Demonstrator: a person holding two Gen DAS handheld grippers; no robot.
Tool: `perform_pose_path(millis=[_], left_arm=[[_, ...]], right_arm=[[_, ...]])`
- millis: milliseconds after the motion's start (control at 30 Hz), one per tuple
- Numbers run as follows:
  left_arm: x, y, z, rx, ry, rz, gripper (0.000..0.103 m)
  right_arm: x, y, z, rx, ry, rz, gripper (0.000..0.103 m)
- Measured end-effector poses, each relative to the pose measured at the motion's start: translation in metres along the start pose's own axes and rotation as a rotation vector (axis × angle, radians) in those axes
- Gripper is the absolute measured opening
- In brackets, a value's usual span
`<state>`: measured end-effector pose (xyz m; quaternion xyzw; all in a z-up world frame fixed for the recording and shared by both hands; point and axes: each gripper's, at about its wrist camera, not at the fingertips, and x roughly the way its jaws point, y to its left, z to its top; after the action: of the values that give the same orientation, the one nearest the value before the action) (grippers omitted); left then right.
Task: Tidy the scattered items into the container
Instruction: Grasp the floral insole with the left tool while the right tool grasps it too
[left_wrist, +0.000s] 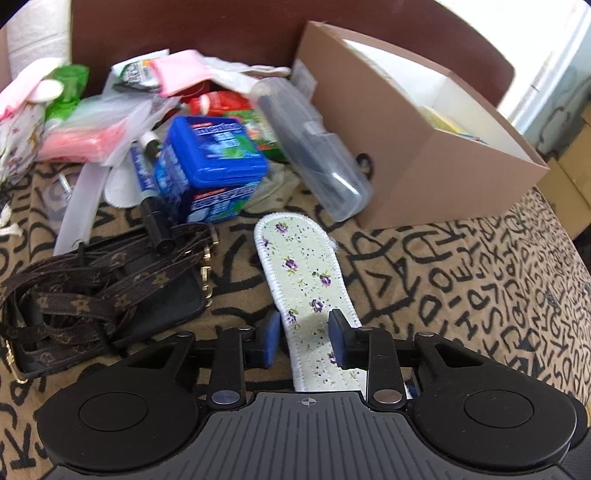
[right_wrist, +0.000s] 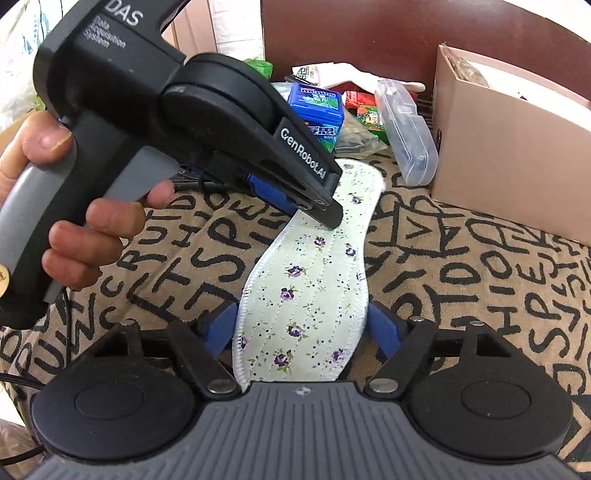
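Observation:
A floral insole lies lengthwise on the lettered tan cloth. My left gripper straddles its middle. The left pad is at the insole's edge and the right pad sits over its surface, so the jaws do not pinch it. In the right wrist view my right gripper has both blue pads against the side edges of the insole near its heel. The left gripper, held by a hand, comes down on the insole further up. The brown cardboard box stands open at the right.
A pile lies left of the box: a blue mint box, a clear plastic case, a marker, pink and green packets. A brown patterned strap on a dark case lies at front left.

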<state>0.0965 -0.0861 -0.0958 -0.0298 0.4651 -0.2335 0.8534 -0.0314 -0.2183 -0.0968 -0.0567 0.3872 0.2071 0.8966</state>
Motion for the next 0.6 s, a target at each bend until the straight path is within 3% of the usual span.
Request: perform_pose_path(millis=[33,67,167,200,333,433,600], left_arm=[[0.001,-0.001,0.0,0.005,0.002,-0.008,0.06],[0.004,-0.002,0.0,0.004,0.01,-0.018,0.063],[0.009,-0.005,0.001,0.022,0.014,-0.01,0.063],[0.008,-0.007,0.001,0.027,0.013,-0.002,0.059],[0.003,-0.004,0.002,0.025,0.006,0.024,0.022],[-0.002,0.001,0.002,0.002,-0.001,0.009,0.018],[-0.008,-0.004,0.0,0.011,-0.002,-0.039,0.02]], right_arm=[[0.0,0.0,0.0,-0.005,-0.001,0.0,0.081],[0.0,0.001,-0.001,-0.01,-0.003,0.001,0.081],[0.0,-0.001,-0.001,-0.009,-0.007,0.009,0.081],[0.0,-0.001,-0.002,-0.008,-0.008,0.011,0.081],[0.003,-0.005,0.0,0.001,-0.011,0.016,0.081],[0.002,-0.007,-0.001,0.0,-0.019,0.022,0.081],[0.0,-0.009,-0.003,0.003,-0.03,0.031,0.08]])
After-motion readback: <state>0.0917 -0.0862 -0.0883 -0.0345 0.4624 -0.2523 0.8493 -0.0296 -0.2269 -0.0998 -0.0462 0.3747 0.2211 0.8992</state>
